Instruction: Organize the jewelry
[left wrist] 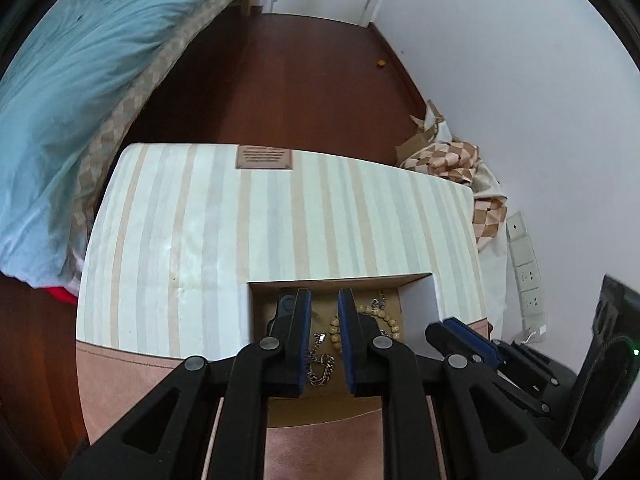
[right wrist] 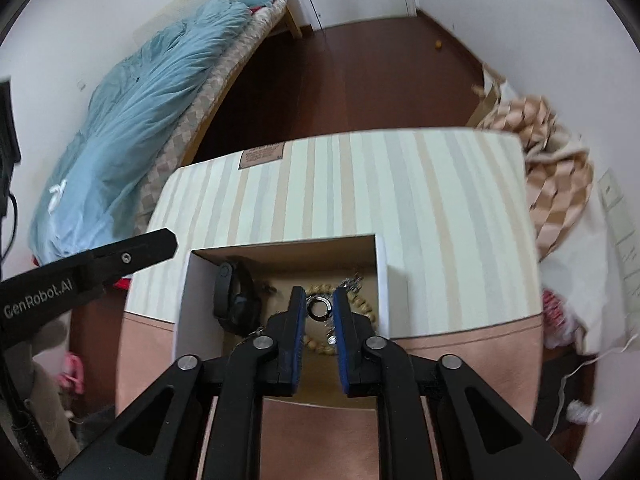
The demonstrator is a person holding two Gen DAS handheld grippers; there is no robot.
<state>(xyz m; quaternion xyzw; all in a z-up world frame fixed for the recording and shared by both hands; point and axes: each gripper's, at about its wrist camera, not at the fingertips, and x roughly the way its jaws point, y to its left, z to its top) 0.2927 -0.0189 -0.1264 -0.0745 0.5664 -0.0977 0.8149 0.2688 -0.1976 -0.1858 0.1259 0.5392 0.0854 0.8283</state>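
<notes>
A cardboard box with white walls sits on a striped mattress-like surface. It holds a wooden bead bracelet, a silver chain and a black smartwatch. My left gripper is open above the box, with the chain showing between its fingers. My right gripper is shut on a small dark ring held at its fingertips over the beads. The box also shows in the left wrist view, where the right gripper's fingers appear at its right.
A bed with a blue duvet stands to the left across dark wood floor. Checked cloth and cardboard pile against the right wall. Wall sockets are on the right. The left gripper's finger reaches in at left.
</notes>
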